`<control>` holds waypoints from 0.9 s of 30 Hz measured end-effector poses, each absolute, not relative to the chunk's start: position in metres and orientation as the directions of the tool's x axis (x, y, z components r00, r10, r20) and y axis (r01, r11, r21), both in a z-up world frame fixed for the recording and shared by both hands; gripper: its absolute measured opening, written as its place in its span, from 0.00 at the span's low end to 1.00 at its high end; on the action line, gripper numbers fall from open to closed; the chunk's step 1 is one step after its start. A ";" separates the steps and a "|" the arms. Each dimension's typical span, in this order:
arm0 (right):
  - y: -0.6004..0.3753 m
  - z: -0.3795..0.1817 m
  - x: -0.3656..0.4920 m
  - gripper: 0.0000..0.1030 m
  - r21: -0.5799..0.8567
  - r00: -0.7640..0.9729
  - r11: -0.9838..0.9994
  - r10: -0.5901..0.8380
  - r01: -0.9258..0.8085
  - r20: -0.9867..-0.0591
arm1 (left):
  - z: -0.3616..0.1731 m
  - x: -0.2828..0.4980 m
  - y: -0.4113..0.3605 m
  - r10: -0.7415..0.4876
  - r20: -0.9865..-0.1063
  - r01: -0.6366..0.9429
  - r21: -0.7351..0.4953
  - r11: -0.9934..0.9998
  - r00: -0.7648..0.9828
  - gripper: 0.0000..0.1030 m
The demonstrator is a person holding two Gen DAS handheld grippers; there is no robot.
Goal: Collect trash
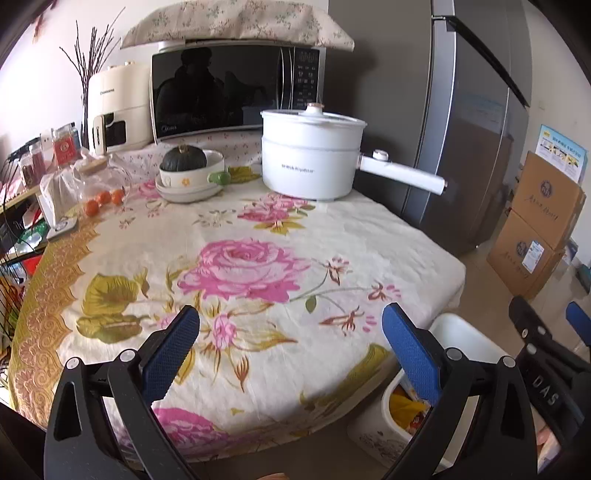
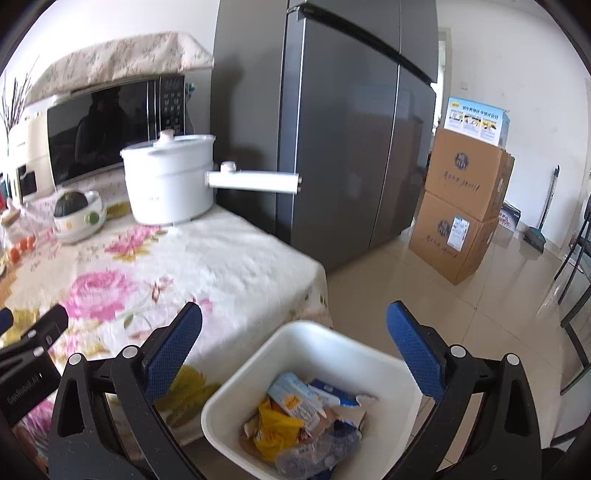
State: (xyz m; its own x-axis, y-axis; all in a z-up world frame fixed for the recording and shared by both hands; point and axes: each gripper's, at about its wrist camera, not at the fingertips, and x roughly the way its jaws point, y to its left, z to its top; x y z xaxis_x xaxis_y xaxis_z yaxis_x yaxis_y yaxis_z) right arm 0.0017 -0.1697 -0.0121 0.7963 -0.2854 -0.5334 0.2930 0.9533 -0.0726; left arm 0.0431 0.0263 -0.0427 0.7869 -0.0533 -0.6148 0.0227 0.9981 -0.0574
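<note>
Left gripper: jaws spread wide, nothing between the blue pads, positioned above the near part of the floral tablecloth.

Table contents, left to right in the left wrist view:
- spice jars and small orange fruits at the left edge;
- cream appliance at the rear;
- dark green squash seated in a white bowl;
- microwave behind, with a patterned cloth cover on top;
- white electric pot, lid on, handle pointing right past the table edge.

Right gripper: jaws wide apart, empty, held above the white trash bin. The bin stands on the floor just beside the table's near right corner. It contains the collected trash: a yellow wrapper, paper cartons and a crushed clear plastic bottle.

Further right: grey refrigerator, then two stacked cardboard boxes on the tiled floor.
</note>
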 end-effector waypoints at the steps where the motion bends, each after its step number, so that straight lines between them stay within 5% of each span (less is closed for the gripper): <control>1: -0.170 -0.014 0.001 0.93 -0.075 0.794 0.953 -0.286 0.292 -0.537 | -0.044 0.043 0.026 -0.054 -0.620 0.024 -0.056 0.998 0.783 0.94; 27: -0.172 -0.013 -0.001 0.93 -0.072 0.803 0.954 -0.283 0.289 -0.524 | -0.044 0.042 0.015 -0.073 -0.613 0.068 -0.031 0.997 0.786 0.94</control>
